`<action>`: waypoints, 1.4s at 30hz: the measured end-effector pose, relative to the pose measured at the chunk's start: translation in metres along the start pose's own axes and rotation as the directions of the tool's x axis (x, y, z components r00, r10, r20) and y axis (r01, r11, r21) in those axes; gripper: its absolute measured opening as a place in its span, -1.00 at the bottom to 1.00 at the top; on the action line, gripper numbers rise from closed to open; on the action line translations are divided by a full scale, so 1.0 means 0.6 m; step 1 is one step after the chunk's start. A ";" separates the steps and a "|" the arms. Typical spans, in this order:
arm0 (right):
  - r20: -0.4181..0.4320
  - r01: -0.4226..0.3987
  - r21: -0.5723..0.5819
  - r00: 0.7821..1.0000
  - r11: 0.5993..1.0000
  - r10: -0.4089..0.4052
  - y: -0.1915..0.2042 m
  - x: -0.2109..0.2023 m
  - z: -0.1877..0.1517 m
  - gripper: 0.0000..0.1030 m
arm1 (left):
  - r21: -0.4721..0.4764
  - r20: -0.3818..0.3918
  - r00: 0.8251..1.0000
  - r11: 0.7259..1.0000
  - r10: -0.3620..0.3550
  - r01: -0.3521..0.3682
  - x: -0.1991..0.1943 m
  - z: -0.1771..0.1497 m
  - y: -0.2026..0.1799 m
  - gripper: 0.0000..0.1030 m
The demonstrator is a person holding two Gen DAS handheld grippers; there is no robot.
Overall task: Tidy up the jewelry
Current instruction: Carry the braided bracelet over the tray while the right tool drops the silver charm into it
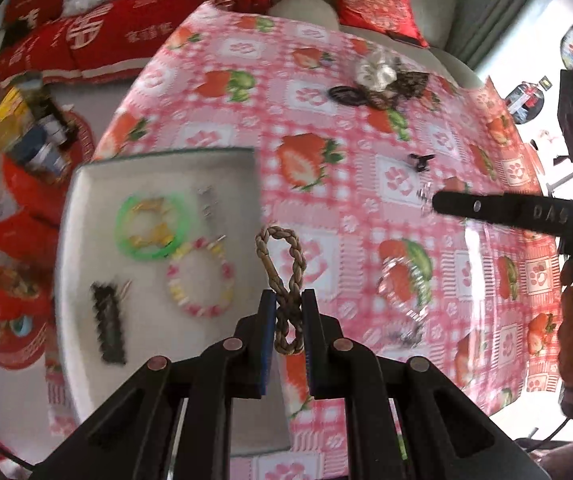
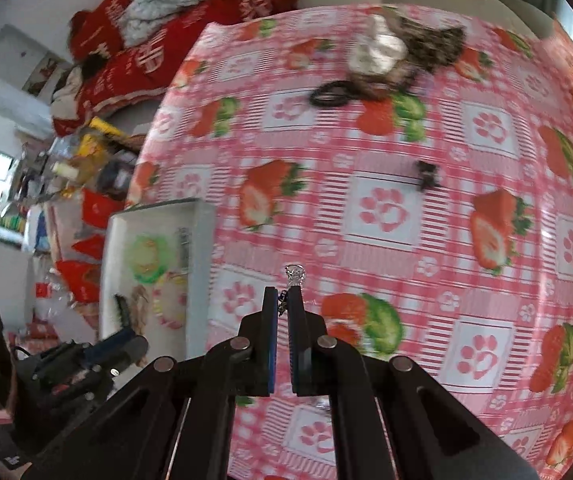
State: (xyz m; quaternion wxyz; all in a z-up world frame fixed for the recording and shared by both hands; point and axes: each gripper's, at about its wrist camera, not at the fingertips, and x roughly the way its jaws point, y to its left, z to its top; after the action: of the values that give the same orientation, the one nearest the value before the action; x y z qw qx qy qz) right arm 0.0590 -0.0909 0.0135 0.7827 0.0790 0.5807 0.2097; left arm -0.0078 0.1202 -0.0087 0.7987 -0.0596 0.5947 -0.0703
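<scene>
Jewelry sits in two places from where I'm watching: part of it in a grey tray (image 1: 86, 184) at the left of the tabletop (image 1: 366, 128), the rest loose on the pink strawberry-print cloth or in my grippers. In the tray I can make out a green bangle (image 1: 151, 226), a pink, yellow and white beaded bracelet (image 1: 200, 278) just beside it, a dark hair clip (image 1: 108, 326) nearer me, and a small pale metal piece (image 1: 206, 200) toward the far side, too blurred for me to name.

My left gripper (image 1: 288, 300) is closed narrow on a tan braided cord loop (image 1: 282, 264); the pads pinch it at its waist, and the upper loop stands out beyond the fingertips, over the tray's right edge. My right gripper (image 2: 282, 292) is nearly fully closed on a small clear-stoned piece with a fine chain (image 2: 295, 271); the stone pokes up past the tips, above the cloth and to the right of the tray.

Loose on the cloth: a small black claw clip (image 1: 421, 160) near the middle, a clear beaded bracelet (image 1: 402, 292) closer to me on the right, and at the far side a heap of a cream scrunchie (image 1: 374, 70), a dark patterned scrunchie (image 1: 410, 84) and a black hair tie (image 1: 344, 94), all touching. Red cushions lie beyond the tabletop.
</scene>
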 end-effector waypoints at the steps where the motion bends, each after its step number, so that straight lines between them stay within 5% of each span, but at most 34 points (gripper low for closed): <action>1: -0.005 -0.010 -0.017 1.000 1.000 0.010 0.016 0.004 0.000 -0.90 | -0.017 -0.003 1.000 1.000 0.008 -0.008 -0.003 -0.008 0.012 -0.65; 18: -0.155 -0.162 -0.250 0.980 0.954 0.126 0.272 0.142 0.005 -0.90 | -0.262 -0.052 0.992 0.957 0.113 -0.122 0.010 -0.129 0.185 -0.65; 34: -0.288 -0.187 -0.333 0.953 0.924 0.089 0.393 0.310 0.005 -0.90 | -0.264 -0.101 0.981 0.946 0.167 -0.188 0.078 -0.158 0.231 -0.65; 42: -0.293 -0.116 -0.362 0.956 0.925 0.006 0.395 0.352 0.012 -0.90 | -0.206 -0.092 0.976 0.955 0.199 -0.214 0.085 -0.155 0.225 -0.65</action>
State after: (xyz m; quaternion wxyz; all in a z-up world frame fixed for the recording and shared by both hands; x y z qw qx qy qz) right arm 0.0599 0.2120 -0.0821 0.6840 -0.0851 0.6341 0.3506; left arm -0.0769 0.2427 -0.1074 0.7692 -0.0805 0.6294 0.0760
